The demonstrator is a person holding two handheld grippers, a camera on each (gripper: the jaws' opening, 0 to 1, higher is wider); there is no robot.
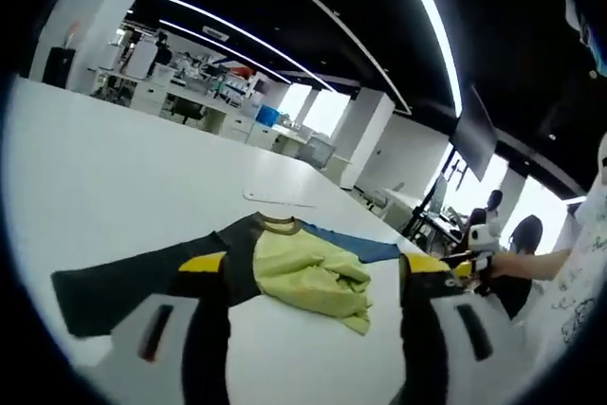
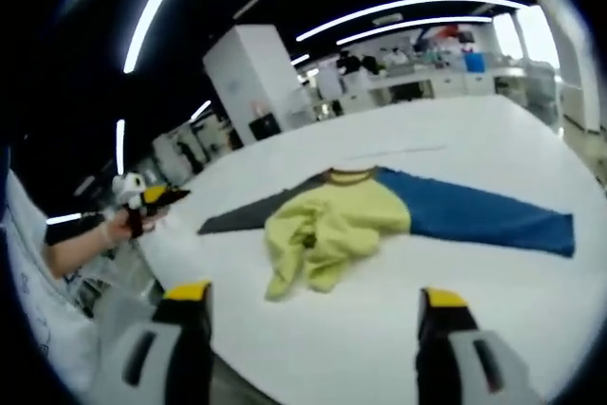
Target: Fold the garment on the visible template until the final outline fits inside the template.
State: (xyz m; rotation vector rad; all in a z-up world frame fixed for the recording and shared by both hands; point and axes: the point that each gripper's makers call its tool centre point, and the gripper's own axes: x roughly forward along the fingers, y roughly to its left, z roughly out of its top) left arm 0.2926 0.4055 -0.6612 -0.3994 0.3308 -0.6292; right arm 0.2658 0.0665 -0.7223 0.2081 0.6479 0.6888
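Observation:
A garment lies on the white table. Its yellow-green body is crumpled in the middle, with a dark sleeve spread to one side and a blue sleeve to the other. My left gripper is open, its yellow-tipped jaws standing wide on either side of the body, in front of it. In the right gripper view the body, blue sleeve and dark sleeve lie beyond my right gripper, which is open with nothing between its jaws. A thin marked outline shows on the table behind the collar.
A hand holds the other gripper at the table's right edge in the left gripper view, and another at the left in the right gripper view. Desks, a white pillar and seated people stand beyond the table.

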